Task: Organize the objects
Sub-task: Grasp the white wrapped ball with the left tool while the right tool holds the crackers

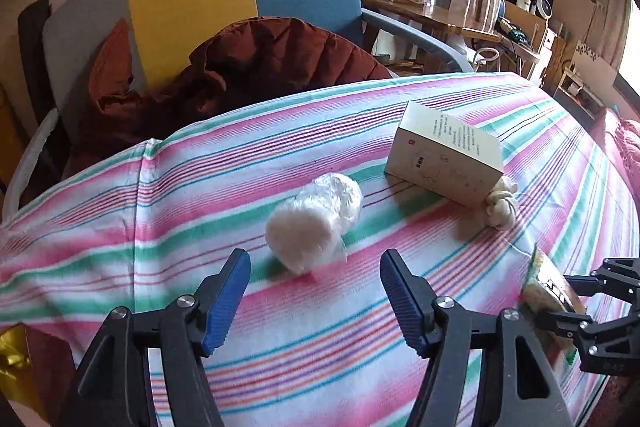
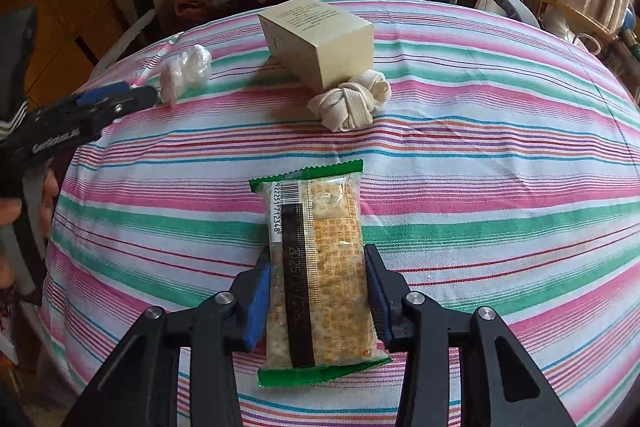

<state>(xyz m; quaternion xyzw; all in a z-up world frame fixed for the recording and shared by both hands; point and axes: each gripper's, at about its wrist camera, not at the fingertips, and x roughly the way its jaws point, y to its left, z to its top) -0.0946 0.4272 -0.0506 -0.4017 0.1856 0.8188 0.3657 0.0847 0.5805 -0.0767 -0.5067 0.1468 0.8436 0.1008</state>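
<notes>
While the right gripper (image 2: 316, 297) clamps one snack packet (image 2: 318, 267), the left gripper (image 1: 314, 293) gapes empty.

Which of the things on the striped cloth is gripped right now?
The snack packet with green ends: the right gripper clamps its sides. The box, cloth knot and white plastic-wrapped roll lie free.

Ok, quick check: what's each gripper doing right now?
Left gripper: open, empty, just short of the plastic-wrapped white roll.
Right gripper: shut on the snack packet.
</notes>
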